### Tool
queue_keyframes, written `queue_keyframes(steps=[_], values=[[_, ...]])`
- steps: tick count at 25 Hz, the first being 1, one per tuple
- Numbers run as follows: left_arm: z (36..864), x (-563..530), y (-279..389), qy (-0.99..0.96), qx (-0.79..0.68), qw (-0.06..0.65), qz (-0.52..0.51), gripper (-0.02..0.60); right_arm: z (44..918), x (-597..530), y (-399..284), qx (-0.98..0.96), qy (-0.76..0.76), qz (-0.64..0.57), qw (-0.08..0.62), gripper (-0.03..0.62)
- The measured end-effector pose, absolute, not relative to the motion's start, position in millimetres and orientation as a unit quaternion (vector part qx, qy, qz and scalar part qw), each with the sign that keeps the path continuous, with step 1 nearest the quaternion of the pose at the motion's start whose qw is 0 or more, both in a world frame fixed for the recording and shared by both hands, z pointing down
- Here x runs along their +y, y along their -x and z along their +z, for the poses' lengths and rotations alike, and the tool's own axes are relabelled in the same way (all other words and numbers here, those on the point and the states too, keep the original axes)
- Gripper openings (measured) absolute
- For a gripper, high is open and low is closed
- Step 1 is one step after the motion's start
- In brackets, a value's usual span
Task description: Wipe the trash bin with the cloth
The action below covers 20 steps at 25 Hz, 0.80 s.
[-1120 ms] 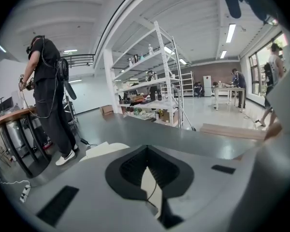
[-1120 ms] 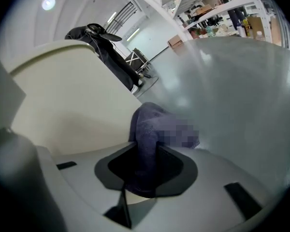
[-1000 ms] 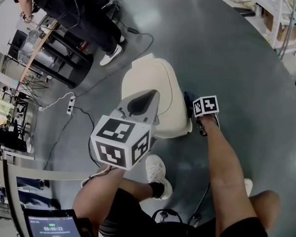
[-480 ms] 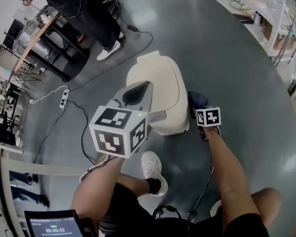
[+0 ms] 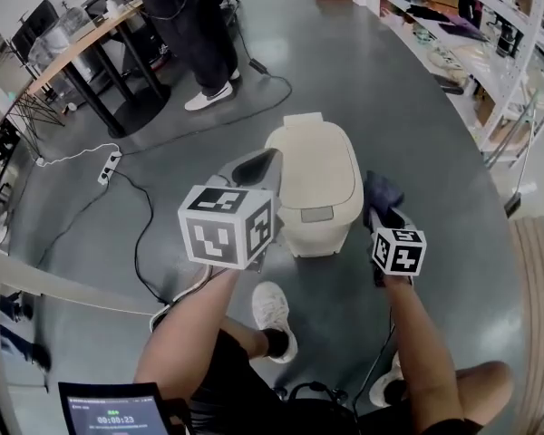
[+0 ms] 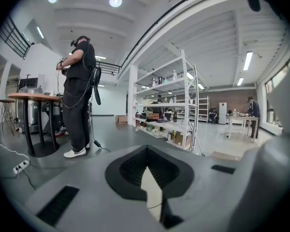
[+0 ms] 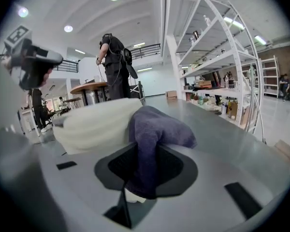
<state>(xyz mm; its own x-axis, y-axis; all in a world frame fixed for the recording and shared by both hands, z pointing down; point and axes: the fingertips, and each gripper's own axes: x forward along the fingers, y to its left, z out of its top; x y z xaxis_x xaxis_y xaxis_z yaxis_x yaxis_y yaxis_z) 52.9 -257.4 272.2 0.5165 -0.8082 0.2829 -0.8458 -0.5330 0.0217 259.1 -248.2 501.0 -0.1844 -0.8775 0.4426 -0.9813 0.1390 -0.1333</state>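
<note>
The cream trash bin (image 5: 317, 184) stands on the grey floor with its lid down, and shows again at the left of the right gripper view (image 7: 94, 124). My right gripper (image 5: 381, 208) hangs just off the bin's right side, shut on a dark purple cloth (image 5: 381, 191). That cloth (image 7: 157, 124) droops over the jaws and hides their tips. My left gripper (image 5: 270, 155) hovers by the bin's left side. Its jaws meet at the tip with nothing between them (image 6: 146, 151), and it points out across the room.
A person in black (image 5: 190, 34) stands behind the bin beside a round table (image 5: 82, 39). Cables (image 5: 145, 234) and a power strip (image 5: 103, 168) lie on the floor at left. Metal shelving (image 5: 471, 53) lines the right side. The operator's white shoe (image 5: 270, 306) is just in front of the bin.
Both grippers have risen, the right one lifting the cloth up along the bin's right side. The head view has swung up, and the bin now sits further right in it.
</note>
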Motion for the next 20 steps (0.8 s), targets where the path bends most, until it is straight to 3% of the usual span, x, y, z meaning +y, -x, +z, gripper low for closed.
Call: queue_keyframes(steps=[7, 12, 20], values=[[292, -245, -14, -0.866, -0.483, 0.067, 0.106, 0.0, 391, -220, -225, -0.752, -0.628, 0.132, 0.15, 0.104], [346, -247, 45, -0.857, -0.486, 0.09, 0.147, 0.0, 343, -208, -130, -0.793, -0.588, 0.106, 0.119, 0.104], [345, -266, 114, -0.847, -0.51, 0.104, 0.111, 0.0, 351, -204, 9, -0.836, -0.528, 0.112, 0.099, 0.104]])
